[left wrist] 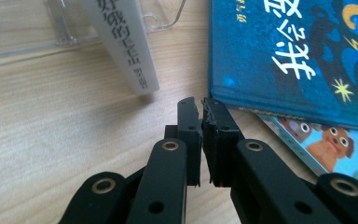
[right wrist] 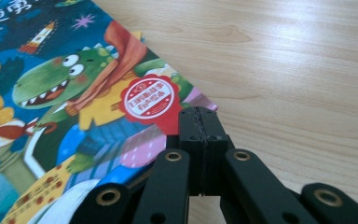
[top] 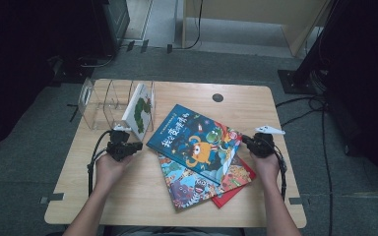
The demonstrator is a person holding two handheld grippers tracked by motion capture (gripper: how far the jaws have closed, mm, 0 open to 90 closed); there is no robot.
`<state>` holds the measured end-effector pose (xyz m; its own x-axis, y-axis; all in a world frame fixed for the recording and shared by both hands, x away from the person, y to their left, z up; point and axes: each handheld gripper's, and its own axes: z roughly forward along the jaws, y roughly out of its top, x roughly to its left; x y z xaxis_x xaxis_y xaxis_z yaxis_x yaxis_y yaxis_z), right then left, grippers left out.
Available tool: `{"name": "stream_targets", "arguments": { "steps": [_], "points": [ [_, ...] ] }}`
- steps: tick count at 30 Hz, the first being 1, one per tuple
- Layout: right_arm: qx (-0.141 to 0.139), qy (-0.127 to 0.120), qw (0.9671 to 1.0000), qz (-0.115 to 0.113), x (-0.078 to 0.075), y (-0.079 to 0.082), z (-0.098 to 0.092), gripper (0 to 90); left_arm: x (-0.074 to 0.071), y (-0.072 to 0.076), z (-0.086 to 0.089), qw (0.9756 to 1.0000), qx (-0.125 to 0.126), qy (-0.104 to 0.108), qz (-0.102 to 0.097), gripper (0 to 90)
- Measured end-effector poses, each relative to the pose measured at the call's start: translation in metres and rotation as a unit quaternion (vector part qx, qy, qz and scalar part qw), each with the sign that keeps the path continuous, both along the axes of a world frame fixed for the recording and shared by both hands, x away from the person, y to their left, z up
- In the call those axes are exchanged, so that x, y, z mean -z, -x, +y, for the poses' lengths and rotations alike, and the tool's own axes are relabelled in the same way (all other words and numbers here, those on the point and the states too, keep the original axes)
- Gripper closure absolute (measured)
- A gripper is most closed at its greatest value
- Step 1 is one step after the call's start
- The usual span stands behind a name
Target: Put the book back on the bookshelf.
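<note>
Three picture books lie stacked at the table's middle: a blue book (top: pixel 197 140) (left wrist: pixel 298 56) (right wrist: pixel 51 93) on top, a colourful one (top: pixel 187 184) (left wrist: pixel 326 140) under it, a red one (top: pixel 231 194) at the bottom. A white book (top: pixel 139 110) (left wrist: pixel 121 42) stands tilted in the right end of a clear rack (top: pixel 101 103) (left wrist: pixel 18 42). My left gripper (top: pixel 137 146) (left wrist: pixel 200 103) is low over the wood just left of the blue book's near corner, its jaws all but together and empty. My right gripper (top: pixel 244 139) (right wrist: pixel 199 112) is shut at the blue book's right corner, with nothing seen between the jaws.
The rack's left slots hold nothing. A dark round grommet (top: pixel 217 97) sits near the table's back edge. Bare wood (top: pixel 128 196) shows at the front left and along the right side. Cables trail from both grippers and across the floor (top: pixel 320 128) at right.
</note>
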<state>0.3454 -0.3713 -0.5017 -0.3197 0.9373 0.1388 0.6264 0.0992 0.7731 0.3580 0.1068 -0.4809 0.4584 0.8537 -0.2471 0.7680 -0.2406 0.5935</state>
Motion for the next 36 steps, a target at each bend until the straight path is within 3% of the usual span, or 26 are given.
{"name": "stream_targets", "arguments": {
  "steps": [11,16,19,23,31,36],
  "points": [
    [-0.018,0.004,0.9998,0.008,-0.001,0.018,0.004,90.0,0.006,-0.008,-0.011,0.9998,0.004,-0.019,-0.007,86.5],
    [-0.023,0.003,0.9996,0.014,0.001,0.019,0.003,90.0,0.005,-0.009,-0.013,0.9998,0.007,-0.019,-0.004,89.9],
    [-0.025,0.002,0.9996,0.014,0.002,0.019,0.003,90.0,0.006,-0.009,-0.013,0.9998,0.013,-0.009,0.008,90.0],
    [-0.024,0.007,0.9996,0.014,0.002,0.018,0.003,90.0,0.006,-0.003,-0.021,0.9992,0.031,-0.020,0.012,90.0],
    [-0.021,-0.002,0.9996,0.019,0.003,0.015,-0.003,90.0,0.007,0.009,-0.033,0.9978,0.060,-0.007,0.026,90.0],
    [-0.027,-0.007,0.9994,0.021,0.003,0.015,-0.006,90.0,0.007,0.014,-0.036,0.9976,0.064,0.001,0.028,90.0]
  ]
}}
